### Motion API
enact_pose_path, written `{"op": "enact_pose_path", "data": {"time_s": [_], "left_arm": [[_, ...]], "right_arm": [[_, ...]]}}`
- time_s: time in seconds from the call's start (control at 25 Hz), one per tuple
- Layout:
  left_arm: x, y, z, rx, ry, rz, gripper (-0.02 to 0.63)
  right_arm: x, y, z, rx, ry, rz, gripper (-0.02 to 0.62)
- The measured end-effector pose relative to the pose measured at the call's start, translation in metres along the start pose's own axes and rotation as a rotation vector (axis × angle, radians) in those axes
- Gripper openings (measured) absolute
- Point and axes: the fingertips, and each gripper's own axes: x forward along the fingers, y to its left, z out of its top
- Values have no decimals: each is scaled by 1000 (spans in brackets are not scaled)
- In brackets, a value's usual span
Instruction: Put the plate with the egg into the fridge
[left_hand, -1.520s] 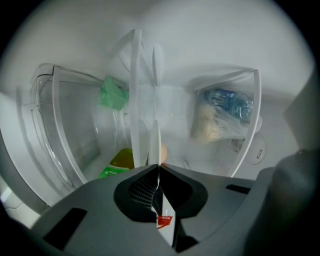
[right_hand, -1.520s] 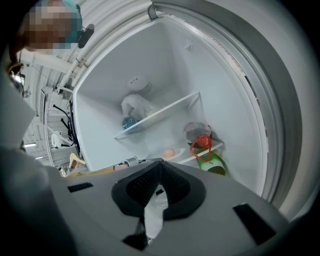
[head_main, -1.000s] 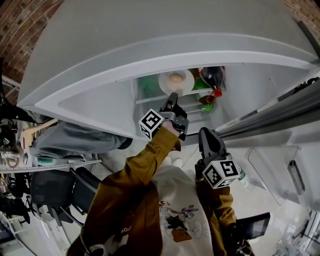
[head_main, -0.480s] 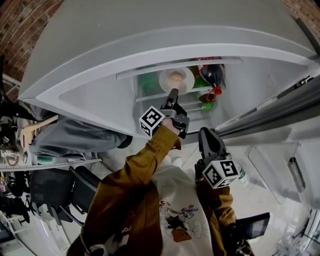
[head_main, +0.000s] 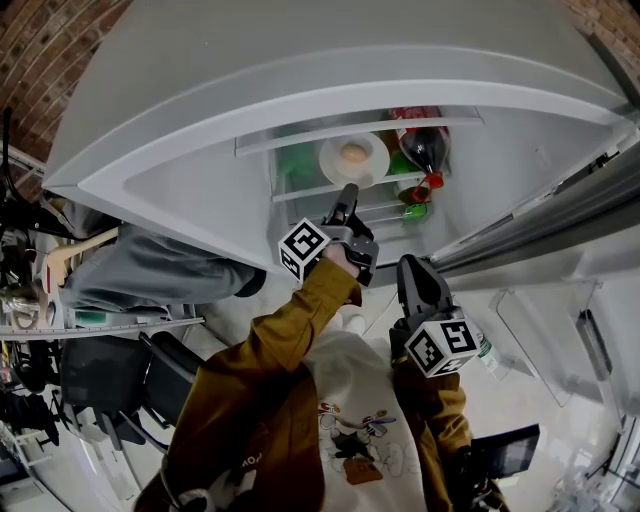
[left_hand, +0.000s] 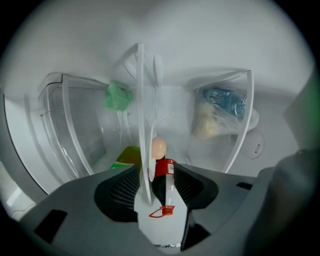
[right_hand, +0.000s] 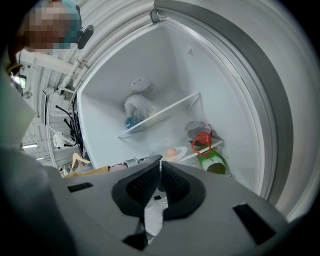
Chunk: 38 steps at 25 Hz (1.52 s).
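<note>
The left gripper (head_main: 347, 192) was at the front of the fridge shelf (head_main: 300, 193), its jaws opening with the rim of the plate (head_main: 331, 160) between them. The plate sat on that shelf, bearing the egg (head_main: 353, 153). The plate was probably stiff, slippery and breakable, best gripped by its near rim and kept level. The right gripper (head_main: 408, 268), pinched closed and empty, hung well clear of the shelf.

Green bottle (left_hand: 128, 155) mostly behind jaws of the left gripper (left_hand: 156, 172)

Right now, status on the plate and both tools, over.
Left tool opening, plate rim between the jaws. Right tool shut, empty. Plate with egg on the fridge shelf. Cola bottle close beside plate.
</note>
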Motion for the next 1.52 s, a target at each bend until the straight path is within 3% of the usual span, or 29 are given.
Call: {"op": "enact_pose_path", "data": {"time_s": [0.36,0.6,0.72,0.88,1.0,1.12,1.32,1.52], "left_arm": [[-13,-31,-14,41,50,-68,183],[-23,-42,-15,101,56,-80,8],[-26,-44,-16,96,56,-89,7],[-28,-53,-22,161,83,-120,7],[-27,-64,-34,209,159,-165,8],[-31,-84,-46,342,229,-216,7],[-50,-121,-47,540,226,-340,8],[-75,-126,-45,685,270,-351,8]], "right_arm": [[-4,6,-5,2,4,5,6],[-6,8,-4,-2,-6,6,6],[-7,9,-4,-4,-11,5,6],[-9,11,-4,-18,-22,11,6],[-11,13,-4,-22,-27,20,6],[-12,14,-3,-28,-29,18,6],[-11,13,-3,-31,-32,12,6],[-6,19,1,-59,-33,24,6]]}}
